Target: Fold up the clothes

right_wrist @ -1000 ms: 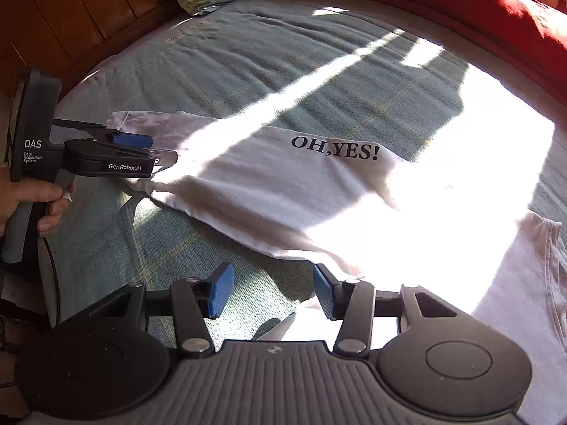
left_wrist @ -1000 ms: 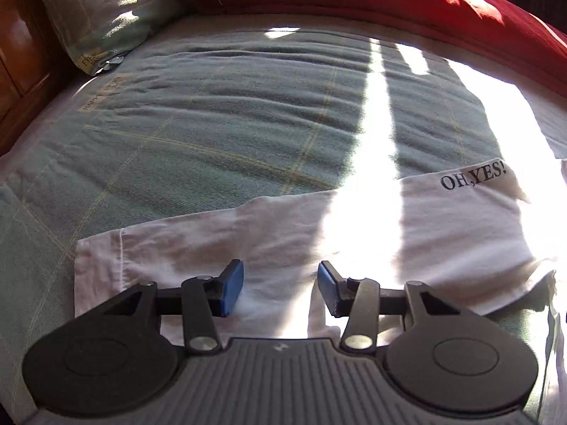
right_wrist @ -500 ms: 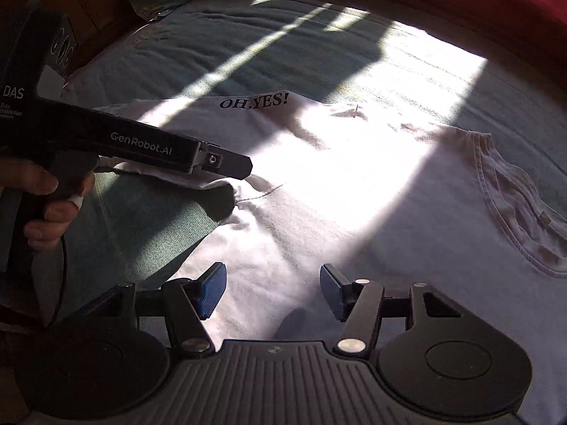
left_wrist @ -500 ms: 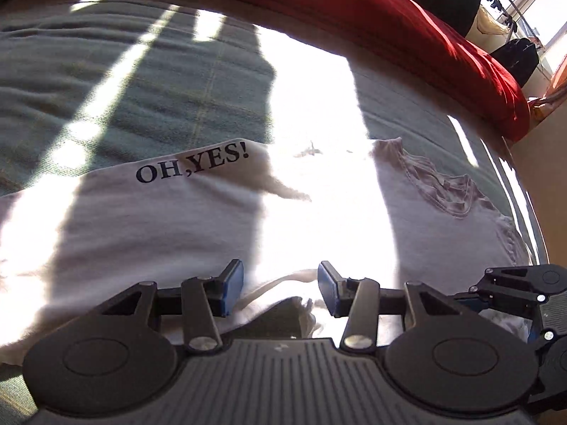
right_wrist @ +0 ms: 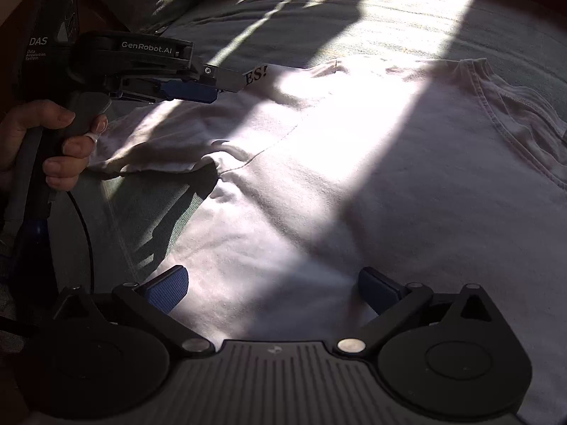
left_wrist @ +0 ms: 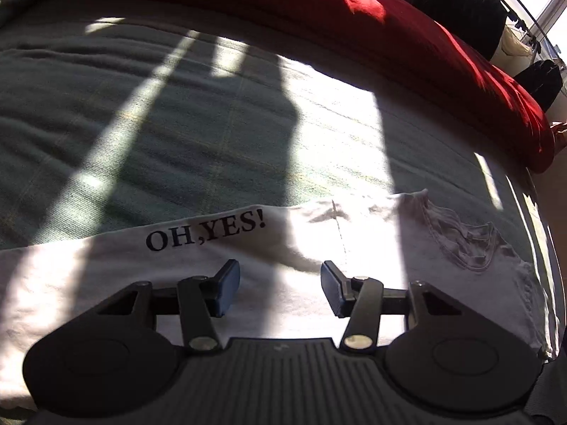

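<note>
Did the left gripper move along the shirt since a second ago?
Yes. The left gripper has slid along the white shirt toward its collar; the "OH,YES!" print now lies to its left, and its jaws are opening.

A bed spread with a grey-green checked blanket (left_wrist: 184, 120) lies ahead of the gripper, crossed by hard bars of sunlight. A red duvet (left_wrist: 418, 46) is bunched along its far edge. Beyond, to the right, dark clothes (left_wrist: 464, 3) hang beside a bright window (left_wrist: 553, 0).
</note>
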The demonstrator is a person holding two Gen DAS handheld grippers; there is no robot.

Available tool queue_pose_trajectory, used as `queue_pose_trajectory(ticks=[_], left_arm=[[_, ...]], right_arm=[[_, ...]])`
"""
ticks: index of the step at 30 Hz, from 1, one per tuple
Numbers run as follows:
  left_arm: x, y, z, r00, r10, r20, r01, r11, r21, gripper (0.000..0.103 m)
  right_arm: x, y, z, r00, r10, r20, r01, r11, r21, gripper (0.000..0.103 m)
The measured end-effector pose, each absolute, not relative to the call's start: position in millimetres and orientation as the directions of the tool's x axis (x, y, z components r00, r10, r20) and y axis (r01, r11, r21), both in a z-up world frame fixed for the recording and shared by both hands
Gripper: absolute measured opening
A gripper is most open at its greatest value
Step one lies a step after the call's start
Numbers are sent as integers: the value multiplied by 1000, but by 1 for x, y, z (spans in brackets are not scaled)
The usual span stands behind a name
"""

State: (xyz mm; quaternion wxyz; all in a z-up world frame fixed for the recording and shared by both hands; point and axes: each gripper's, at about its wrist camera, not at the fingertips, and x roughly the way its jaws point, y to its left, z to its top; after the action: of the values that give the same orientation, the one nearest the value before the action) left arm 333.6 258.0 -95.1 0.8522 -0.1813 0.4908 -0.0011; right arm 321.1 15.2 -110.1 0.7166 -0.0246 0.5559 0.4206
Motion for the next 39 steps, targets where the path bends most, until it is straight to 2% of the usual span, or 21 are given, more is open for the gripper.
queue_pose_trajectory(ticks=[8, 12, 17, 20, 24, 30, 35, 39], left_arm=[[384, 244, -121, 534, -101, -839, -147, 967, -210, 51], [408, 241, -114, 518, -57, -853, -127, 982, -143, 51], [394, 226, -88, 526, -109, -843, -81, 981, -177, 52], [378, 207, -84, 496, -152, -855, -41, 979, -198, 54], [369, 183, -102, 468, -153, -870, 9, 986, -169, 54], [396, 188, -121, 493, -129, -860, -37, 985, -169, 54], [427, 196, -118, 521, -103, -847, -72, 984, -164, 54], [424, 201, -98, 536, -110, -837, -80, 980, -180, 54]], right_arm=[[317, 10, -111, 51, 600, -798, -615, 648, 448, 103], [307, 22, -103, 87, 543, -836, -672, 651, 353, 103], [293, 10, -79, 235, 494, -837, -698, 685, 209, 103], [291, -9, -75, 333, 415, -846, -678, 730, 91, 103], [297, -40, -82, 395, 288, -872, -619, 785, -21, 103], [308, -76, -104, 363, 206, -909, -518, 855, -13, 103], [311, -76, -113, 369, 201, -907, -451, 892, 14, 103], [310, -74, -116, 380, 185, -906, -418, 908, 10, 103]])
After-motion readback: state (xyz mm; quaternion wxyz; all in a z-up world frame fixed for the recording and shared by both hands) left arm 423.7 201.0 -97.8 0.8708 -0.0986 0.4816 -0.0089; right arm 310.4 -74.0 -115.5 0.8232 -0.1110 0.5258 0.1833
